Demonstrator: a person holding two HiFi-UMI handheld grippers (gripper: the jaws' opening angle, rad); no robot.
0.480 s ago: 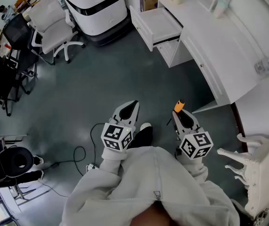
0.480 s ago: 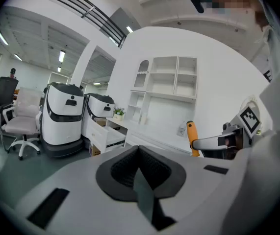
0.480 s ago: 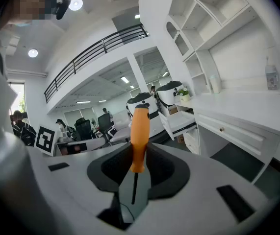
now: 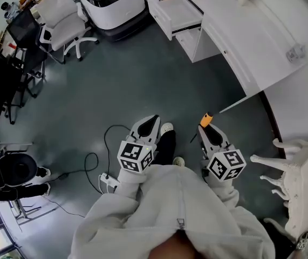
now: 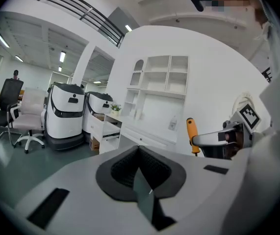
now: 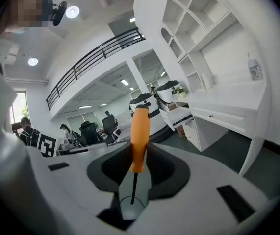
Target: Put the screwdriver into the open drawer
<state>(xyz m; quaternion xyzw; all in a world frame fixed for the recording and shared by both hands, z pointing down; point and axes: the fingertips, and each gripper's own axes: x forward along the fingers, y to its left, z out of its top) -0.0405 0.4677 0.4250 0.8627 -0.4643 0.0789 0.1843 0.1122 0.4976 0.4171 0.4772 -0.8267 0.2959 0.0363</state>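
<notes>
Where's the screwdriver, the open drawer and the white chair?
screwdriver (image 6: 140, 136): right gripper view, on its orange handle.
open drawer (image 4: 159, 16): head view, on its front panel.
white chair (image 4: 67, 34): head view, on its seat.

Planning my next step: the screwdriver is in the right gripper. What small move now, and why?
Probably step forward toward the open drawer. The right gripper is shut on the screwdriver, handle pointing ahead, so the grip looks settled. The drawer stands far ahead beside the white desk, well out of reach.
</notes>
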